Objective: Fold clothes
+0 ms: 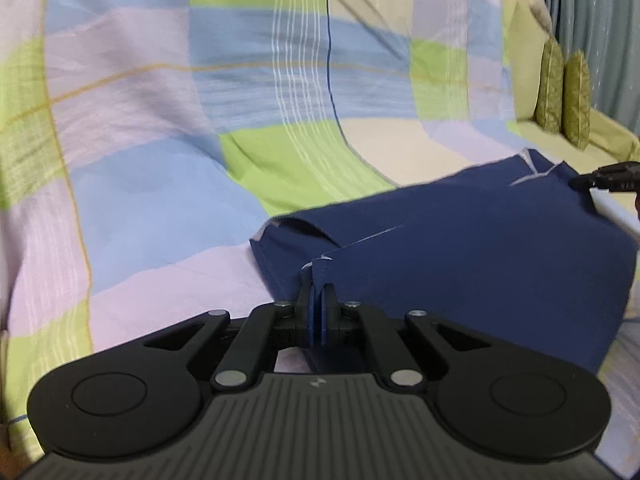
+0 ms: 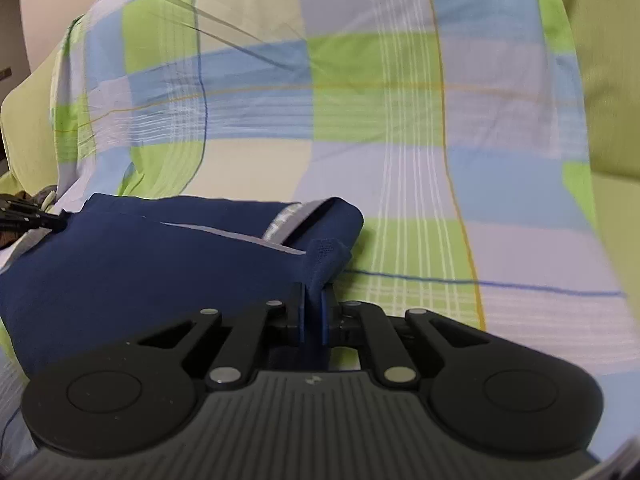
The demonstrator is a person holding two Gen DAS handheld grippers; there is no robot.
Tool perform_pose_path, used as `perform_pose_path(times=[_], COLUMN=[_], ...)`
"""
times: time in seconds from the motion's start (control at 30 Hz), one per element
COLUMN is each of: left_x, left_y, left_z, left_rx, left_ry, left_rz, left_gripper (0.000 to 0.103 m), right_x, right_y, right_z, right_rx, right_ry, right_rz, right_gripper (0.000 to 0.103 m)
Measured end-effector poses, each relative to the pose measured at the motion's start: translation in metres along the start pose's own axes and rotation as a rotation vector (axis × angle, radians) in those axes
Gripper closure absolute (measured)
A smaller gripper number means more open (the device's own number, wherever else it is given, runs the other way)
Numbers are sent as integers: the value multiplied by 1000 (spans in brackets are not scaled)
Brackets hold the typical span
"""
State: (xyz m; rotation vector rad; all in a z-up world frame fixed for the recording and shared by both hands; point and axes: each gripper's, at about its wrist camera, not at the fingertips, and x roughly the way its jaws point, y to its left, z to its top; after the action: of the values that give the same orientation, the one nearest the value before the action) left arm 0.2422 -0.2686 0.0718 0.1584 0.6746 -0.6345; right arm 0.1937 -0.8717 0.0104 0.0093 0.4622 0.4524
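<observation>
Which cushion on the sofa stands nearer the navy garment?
The right cushion of the olive pair; it sits lower in the left wrist view, closer to the garment than the left cushion behind it.

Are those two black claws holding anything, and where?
Both grip the navy blue garment: left gripper pinches one near corner, right gripper another.
</observation>
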Motion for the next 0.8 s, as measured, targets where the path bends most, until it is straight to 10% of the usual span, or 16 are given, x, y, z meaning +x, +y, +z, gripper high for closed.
perform_pose_path(times=[0.8], left_x=[10], left_y=[-9], left_z=[-2], left_rx=[36], left_ry=[5], left_rz=[17], left_gripper=[103], right_x=[4], right_y=[23], right_z=[0], right_rx=[-235], right_ry=[4], right_rz=[-95], right_gripper=[88])
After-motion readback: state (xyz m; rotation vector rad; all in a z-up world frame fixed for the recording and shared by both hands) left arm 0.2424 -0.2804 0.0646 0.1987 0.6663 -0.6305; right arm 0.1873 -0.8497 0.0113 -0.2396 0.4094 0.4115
